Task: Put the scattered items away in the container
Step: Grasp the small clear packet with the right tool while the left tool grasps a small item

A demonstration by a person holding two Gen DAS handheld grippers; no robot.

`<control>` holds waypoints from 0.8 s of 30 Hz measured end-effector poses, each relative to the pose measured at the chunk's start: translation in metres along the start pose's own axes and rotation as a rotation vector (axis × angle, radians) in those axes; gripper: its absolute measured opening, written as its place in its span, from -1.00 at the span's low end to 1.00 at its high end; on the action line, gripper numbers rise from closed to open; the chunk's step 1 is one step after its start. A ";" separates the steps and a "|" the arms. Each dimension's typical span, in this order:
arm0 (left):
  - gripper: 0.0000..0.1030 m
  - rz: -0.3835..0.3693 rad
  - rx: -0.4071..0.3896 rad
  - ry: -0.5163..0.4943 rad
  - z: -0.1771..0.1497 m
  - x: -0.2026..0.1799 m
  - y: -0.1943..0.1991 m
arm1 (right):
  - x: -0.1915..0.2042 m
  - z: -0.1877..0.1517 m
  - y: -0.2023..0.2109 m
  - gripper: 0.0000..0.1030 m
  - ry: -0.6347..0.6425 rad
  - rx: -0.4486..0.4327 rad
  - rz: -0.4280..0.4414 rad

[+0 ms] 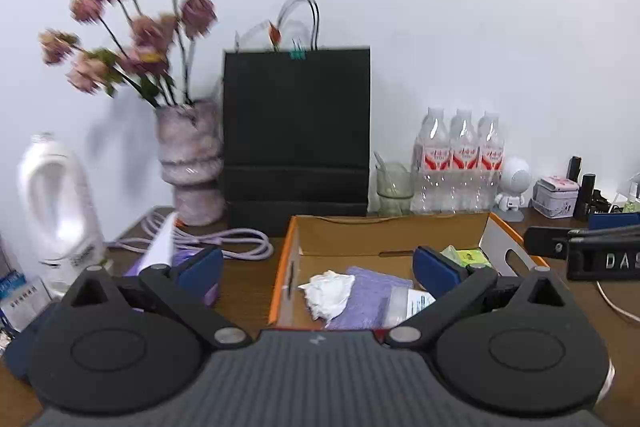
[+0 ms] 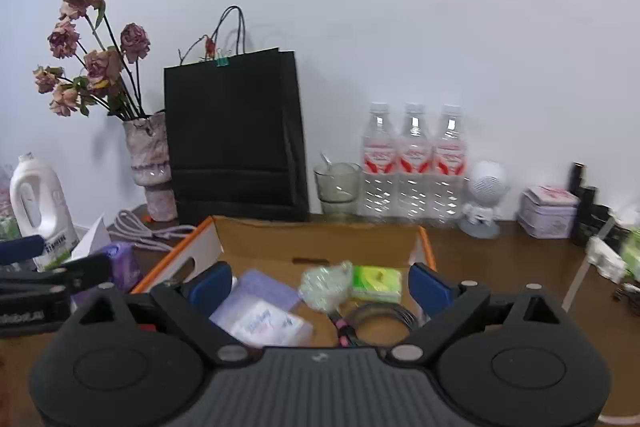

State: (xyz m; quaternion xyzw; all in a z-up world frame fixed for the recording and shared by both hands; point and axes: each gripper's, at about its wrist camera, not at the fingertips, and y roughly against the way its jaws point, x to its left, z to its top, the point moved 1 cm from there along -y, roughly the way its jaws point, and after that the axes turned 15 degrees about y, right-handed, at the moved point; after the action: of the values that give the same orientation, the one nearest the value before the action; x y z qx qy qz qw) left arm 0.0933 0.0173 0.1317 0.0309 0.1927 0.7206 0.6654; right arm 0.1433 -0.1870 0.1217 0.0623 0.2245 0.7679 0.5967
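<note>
Already the cardboard box, orange along its rim, sits near the middle of the worktop and holds most of the clutter: a crumpled tissue, a lilac cloth, a clear packet with a label, a green pack, a wad of shiny wrap and a coiled cable. All of these look light and soft; none should need a firm squeeze.

Outside the box, by its left wall towards the worktop's left edge, lies a purple packet with a white sheet of paper standing out of it. It looks light and squashy, probably slippery film, so I would pinch it across its body, not by the paper, which would likely slide out. A lilac cord trails behind it; being limp, it is best gathered at its bunched loops.

The left gripper hangs over the box's left wall, fingers wide apart and empty. The right gripper hangs over the box's contents, fingers likewise spread, holding nothing.

Along the back edge stand a vase of dried flowers, a black paper bag, a glass and three water bottles; a white detergent bottle stands at the left edge.
</note>
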 end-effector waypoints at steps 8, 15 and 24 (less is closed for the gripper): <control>1.00 -0.009 0.025 -0.013 -0.075 0.010 0.074 | 0.028 -0.089 0.066 0.92 -0.042 0.041 0.059; 1.00 -0.031 0.174 0.087 -0.138 0.034 0.122 | 0.053 -0.166 0.126 0.91 -0.068 0.065 0.065; 1.00 -0.059 0.211 0.058 -0.117 0.046 0.072 | 0.055 -0.174 0.110 0.31 -0.075 0.137 0.082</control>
State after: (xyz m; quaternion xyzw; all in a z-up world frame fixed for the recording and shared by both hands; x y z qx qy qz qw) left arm -0.0154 0.0316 0.0367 0.0740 0.2874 0.6770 0.6735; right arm -0.0331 -0.2032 0.0034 0.1408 0.2514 0.7718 0.5669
